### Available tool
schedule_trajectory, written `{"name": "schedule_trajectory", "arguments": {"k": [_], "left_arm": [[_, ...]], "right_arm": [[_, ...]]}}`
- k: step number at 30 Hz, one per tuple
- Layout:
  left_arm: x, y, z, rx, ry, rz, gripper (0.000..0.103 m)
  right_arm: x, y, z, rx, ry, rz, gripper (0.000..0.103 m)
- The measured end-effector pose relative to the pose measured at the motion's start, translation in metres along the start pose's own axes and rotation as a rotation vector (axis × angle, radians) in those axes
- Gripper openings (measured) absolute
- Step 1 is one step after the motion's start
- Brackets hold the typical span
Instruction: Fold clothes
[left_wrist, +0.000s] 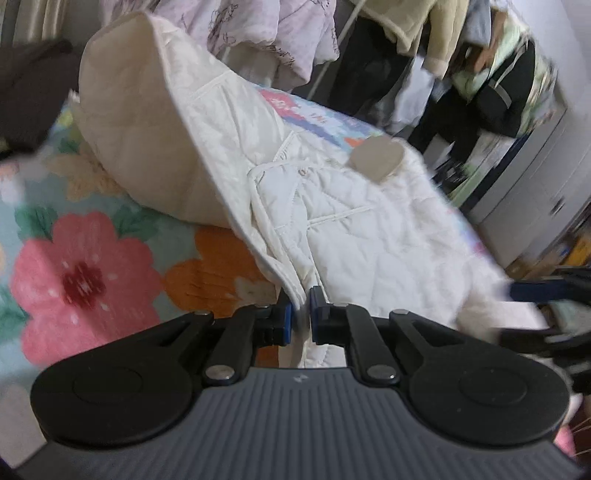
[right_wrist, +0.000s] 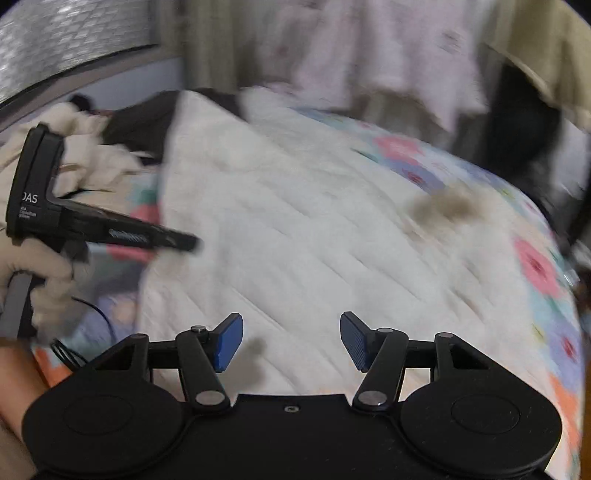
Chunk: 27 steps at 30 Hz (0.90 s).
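Observation:
A cream quilted jacket (left_wrist: 332, 206) lies across the flowered bedspread (left_wrist: 81, 273), one flap lifted and folded over toward the far left. My left gripper (left_wrist: 302, 306) is shut on the jacket's front hem, which runs up between the blue pads. In the right wrist view the same jacket (right_wrist: 295, 229) spreads out flat and blurred. My right gripper (right_wrist: 291, 341) hovers over its near part, open, with nothing between the fingers. The left gripper (right_wrist: 184, 242), held by a gloved hand (right_wrist: 48, 266), reaches in from the left edge.
Dark clothing (left_wrist: 29, 92) lies at the far left of the bed. Hanging garments (left_wrist: 280, 33) crowd the back. A white cabinet (left_wrist: 535, 177) stands at the right beyond the bed's edge. A black cable (right_wrist: 96, 314) trails under the gloved hand.

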<state>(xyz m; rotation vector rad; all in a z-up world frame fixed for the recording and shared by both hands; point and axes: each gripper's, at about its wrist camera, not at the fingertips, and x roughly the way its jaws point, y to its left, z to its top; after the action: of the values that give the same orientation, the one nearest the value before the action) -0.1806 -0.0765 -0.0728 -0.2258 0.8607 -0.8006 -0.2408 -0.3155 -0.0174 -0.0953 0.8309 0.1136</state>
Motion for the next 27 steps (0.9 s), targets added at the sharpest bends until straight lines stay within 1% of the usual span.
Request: {"name": "schedule_trajectory", "arguments": {"k": [2,3,4,6,7,8,9,13,15,16,17,18,21,22,24,26,27], "left_arm": [[-0.007,0.005,-0.002,-0.048,0.0,-0.032,0.007],[-0.009,0.005,-0.004,-0.047,-0.002,-0.036,0.005],[-0.013,0.002,-0.006,-0.015,-0.009,-0.027,0.004],[-0.025,-0.009,-0.013,0.095,-0.055,0.013,0.004],[-0.031,-0.01,-0.017,0.117,-0.078,0.011,0.004],[-0.036,-0.008,-0.021,0.108,-0.086,-0.011,0.004],[-0.036,-0.004,-0.024,0.089,-0.077,-0.026,0.004],[-0.023,0.008,-0.027,0.058,-0.021,-0.006,0.004],[-0.019,0.014,-0.028,0.044,-0.001,-0.01,0.004],[-0.018,0.017,-0.03,0.044,0.013,-0.018,0.003],[-0.019,0.017,-0.032,0.058,0.02,-0.02,0.0],[-0.021,0.016,-0.033,0.08,0.016,-0.018,0.0],[-0.028,0.011,-0.034,0.111,-0.008,-0.012,0.0],[-0.03,0.009,-0.032,0.128,-0.019,0.004,0.0],[-0.03,0.008,-0.028,0.174,-0.034,0.081,0.001],[-0.031,0.013,-0.022,0.205,-0.039,0.167,0.003],[-0.033,0.019,-0.016,0.211,-0.036,0.192,0.003]], "right_arm": [[0.021,0.004,0.019,0.009,-0.003,0.046,0.064],[0.032,0.004,0.026,0.025,0.011,0.056,0.064],[0.042,0.003,0.033,0.043,0.029,0.062,0.063],[0.054,0.003,0.039,0.061,0.064,0.034,0.062],[0.056,0.004,0.039,0.066,0.062,0.029,0.062],[0.058,0.005,0.038,0.07,0.053,0.029,0.062],[0.064,0.004,0.037,0.091,0.045,0.04,0.062],[0.11,-0.005,0.03,0.209,0.022,0.098,0.062],[0.137,0.006,0.024,0.193,0.06,0.117,0.061],[0.149,0.012,0.02,0.161,0.108,0.12,0.057],[0.16,0.018,0.016,0.122,0.165,0.121,0.039],[0.171,0.024,0.012,0.083,0.221,0.121,0.035],[0.19,0.032,0.003,0.074,0.284,0.158,0.035],[0.191,0.035,0.001,0.056,0.288,0.159,0.035],[0.189,0.043,-0.004,0.009,0.284,0.152,0.035],[0.185,0.043,-0.008,0.026,0.28,0.163,0.035],[0.183,0.041,-0.011,0.041,0.275,0.171,0.035]]}}
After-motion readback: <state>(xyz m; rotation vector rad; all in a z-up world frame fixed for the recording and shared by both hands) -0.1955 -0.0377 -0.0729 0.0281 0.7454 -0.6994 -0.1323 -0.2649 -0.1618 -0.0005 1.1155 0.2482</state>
